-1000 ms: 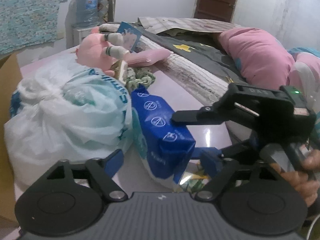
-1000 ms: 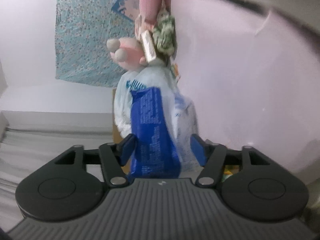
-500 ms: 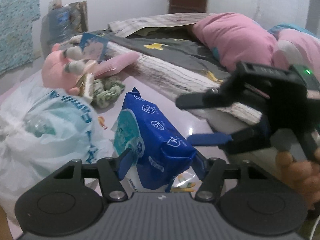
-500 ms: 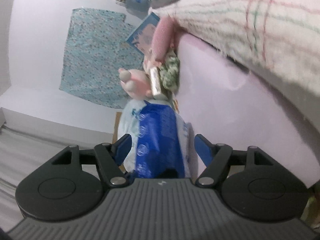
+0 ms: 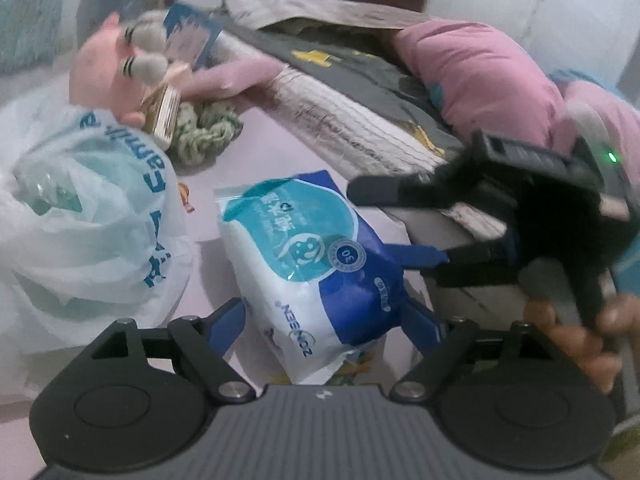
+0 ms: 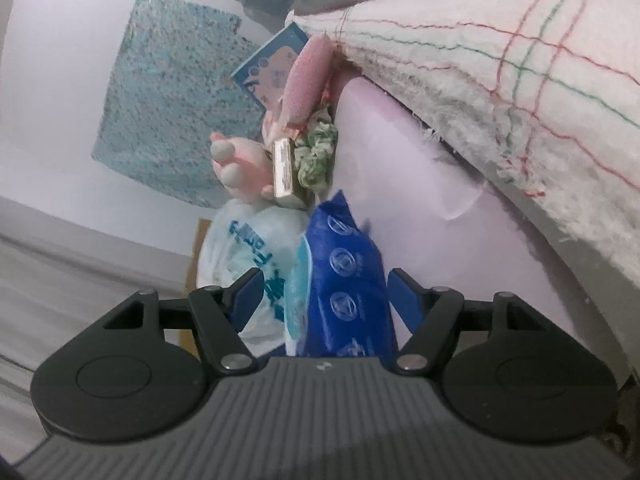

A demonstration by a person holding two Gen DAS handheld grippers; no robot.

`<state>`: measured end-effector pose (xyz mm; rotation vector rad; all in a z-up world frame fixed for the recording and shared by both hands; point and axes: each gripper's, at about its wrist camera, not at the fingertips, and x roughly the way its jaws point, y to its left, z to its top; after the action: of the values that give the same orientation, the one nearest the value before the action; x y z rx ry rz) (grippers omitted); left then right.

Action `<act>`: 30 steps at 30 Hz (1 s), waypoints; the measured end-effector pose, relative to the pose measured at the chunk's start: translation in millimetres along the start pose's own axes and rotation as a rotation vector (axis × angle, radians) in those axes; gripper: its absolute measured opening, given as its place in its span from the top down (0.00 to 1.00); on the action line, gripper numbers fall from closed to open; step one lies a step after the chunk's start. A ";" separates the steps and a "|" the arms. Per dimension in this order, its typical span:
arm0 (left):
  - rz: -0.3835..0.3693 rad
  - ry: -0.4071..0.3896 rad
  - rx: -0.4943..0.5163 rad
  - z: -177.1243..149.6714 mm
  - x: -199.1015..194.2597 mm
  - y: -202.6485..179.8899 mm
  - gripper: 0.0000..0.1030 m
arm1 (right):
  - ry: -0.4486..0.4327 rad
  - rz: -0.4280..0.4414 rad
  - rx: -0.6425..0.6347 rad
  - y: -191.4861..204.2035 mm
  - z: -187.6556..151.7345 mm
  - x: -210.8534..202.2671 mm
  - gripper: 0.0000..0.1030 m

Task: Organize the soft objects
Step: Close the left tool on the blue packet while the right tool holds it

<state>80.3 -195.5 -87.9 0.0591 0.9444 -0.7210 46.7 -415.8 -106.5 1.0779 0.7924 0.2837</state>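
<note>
Blue-and-white, the wipes pack (image 5: 316,276) lies on the lilac bed sheet (image 5: 260,152) between both claws. The left gripper (image 5: 328,320) has just been opening; its fingers (image 5: 226,322) stand wide on either side of the pack's near end, with a gap on the left side, so it grips nothing. The right gripper (image 6: 324,292) reaches in from the right, held by a hand (image 5: 576,336); its jaws bracket the pack's blue end, but whether the pads press it cannot be told. Just left sits a knotted white plastic bag (image 5: 80,224), pale green contents showing dimly through it. Beyond lie a green crochet piece (image 5: 208,132), a pink plush (image 5: 108,80) and folded blankets (image 5: 360,120).
</note>
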 end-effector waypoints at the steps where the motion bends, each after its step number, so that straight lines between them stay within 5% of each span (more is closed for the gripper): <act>1: -0.005 0.011 -0.012 2.1 2.2 2.2 0.14 | 0.013 -0.004 -0.010 1.5 -0.2 2.7 0.37; 9: 0.007 0.026 -0.055 11.0 13.1 8.9 0.11 | 0.059 -0.064 -0.074 9.7 -3.3 18.2 0.57; 18: 0.039 -0.020 -0.056 8.8 -10.0 4.2 0.15 | 0.077 -0.040 -0.070 20.9 -18.4 12.8 0.60; 30: 0.132 -0.212 -0.069 8.0 -124.7 13.1 0.15 | 0.081 0.085 -0.249 124.9 -37.4 6.1 0.60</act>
<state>47.1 -121.2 7.8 -0.0160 0.7540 -0.5605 45.0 -328.4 -9.6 0.8703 0.7618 0.4878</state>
